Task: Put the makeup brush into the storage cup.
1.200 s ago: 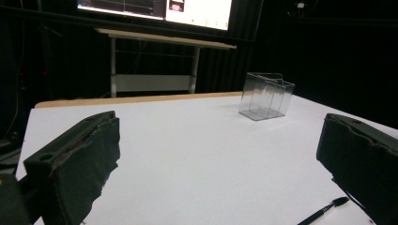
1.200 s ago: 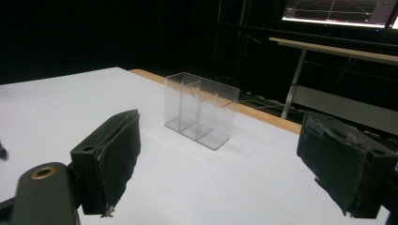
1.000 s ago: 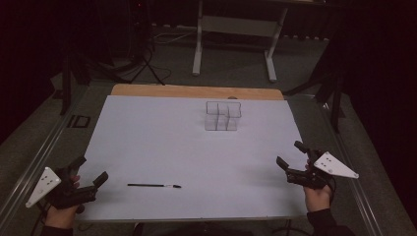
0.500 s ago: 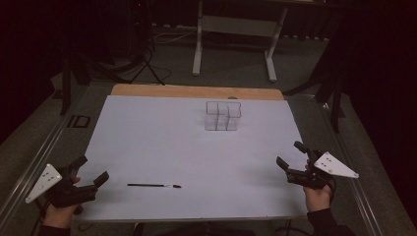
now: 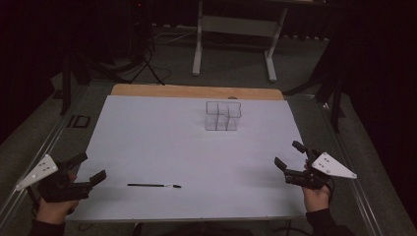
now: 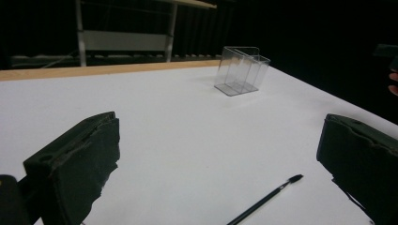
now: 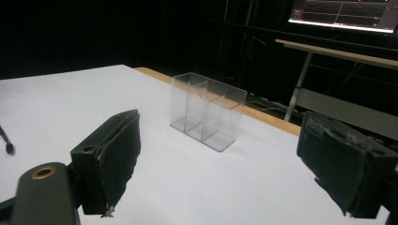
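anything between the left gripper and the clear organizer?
Just bare white table. In the high view the pen lies right of the left gripper, off the line to the organizer.

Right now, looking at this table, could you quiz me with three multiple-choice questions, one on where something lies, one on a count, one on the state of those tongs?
1. Where does the thin black brush lie?
A. Inside the clear box
B. Flat on the white table, near the left tongs
C. Held in the right tongs

2. How many things rest on the white surface?
A. Two
B. Four
C. Six

3. How do the right tongs stand?
A. Shut on the brush
C. Shut on the clear box
B. Open, holding nothing

Answers: 1 B, the brush lies flat on the near side, just ahead of the left tongs. 2 A, the high view has the brush and the clear divided box on it. 3 B, the right gripper view looks between wide-apart jaws with nothing in the gap.
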The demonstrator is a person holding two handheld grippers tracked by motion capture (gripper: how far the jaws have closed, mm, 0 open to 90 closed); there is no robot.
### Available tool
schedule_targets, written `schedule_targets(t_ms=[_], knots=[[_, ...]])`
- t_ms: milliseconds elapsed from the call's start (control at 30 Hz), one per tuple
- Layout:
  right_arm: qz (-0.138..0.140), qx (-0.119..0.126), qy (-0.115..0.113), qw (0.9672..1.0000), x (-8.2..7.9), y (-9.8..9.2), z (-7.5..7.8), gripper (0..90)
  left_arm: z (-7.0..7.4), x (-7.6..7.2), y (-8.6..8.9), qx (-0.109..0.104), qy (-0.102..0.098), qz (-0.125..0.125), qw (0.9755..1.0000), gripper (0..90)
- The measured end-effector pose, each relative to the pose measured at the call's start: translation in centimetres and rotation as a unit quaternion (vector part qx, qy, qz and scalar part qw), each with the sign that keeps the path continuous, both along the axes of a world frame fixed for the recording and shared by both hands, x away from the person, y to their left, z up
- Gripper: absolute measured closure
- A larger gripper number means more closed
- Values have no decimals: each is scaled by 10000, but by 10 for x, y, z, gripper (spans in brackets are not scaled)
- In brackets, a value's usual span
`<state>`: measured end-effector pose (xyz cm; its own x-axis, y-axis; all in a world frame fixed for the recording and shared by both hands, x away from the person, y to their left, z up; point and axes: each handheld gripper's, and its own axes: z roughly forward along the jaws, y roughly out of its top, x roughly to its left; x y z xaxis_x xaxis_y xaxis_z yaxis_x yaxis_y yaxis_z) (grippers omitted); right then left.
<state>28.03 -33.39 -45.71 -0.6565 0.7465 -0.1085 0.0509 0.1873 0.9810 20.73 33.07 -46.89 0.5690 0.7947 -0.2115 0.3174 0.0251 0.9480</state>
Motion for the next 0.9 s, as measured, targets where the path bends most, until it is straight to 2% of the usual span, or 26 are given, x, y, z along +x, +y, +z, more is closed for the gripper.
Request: schedule_targets(t_ms=[400,433,500,567,733,900], knots=[[47,11,15,10000,1,2,0,137,24,13,-3,398,161,-320,9986,2],[50,18,22,10000,1,2,0,137,26,14,-3,377,180,-376,9984,2],[41,22,29,10000,1,1,0,137,30,17,-4,483,177,-389,9979,2],[53,13,32,10000,1,1,0,137,33,20,-4,498,198,-412,9977,2],[82,6,31,10000,1,2,0,137,41,27,-9,646,313,-609,9956,2],[90,21,35,10000,1,2,0,138,47,34,-16,808,441,-839,9922,2]])
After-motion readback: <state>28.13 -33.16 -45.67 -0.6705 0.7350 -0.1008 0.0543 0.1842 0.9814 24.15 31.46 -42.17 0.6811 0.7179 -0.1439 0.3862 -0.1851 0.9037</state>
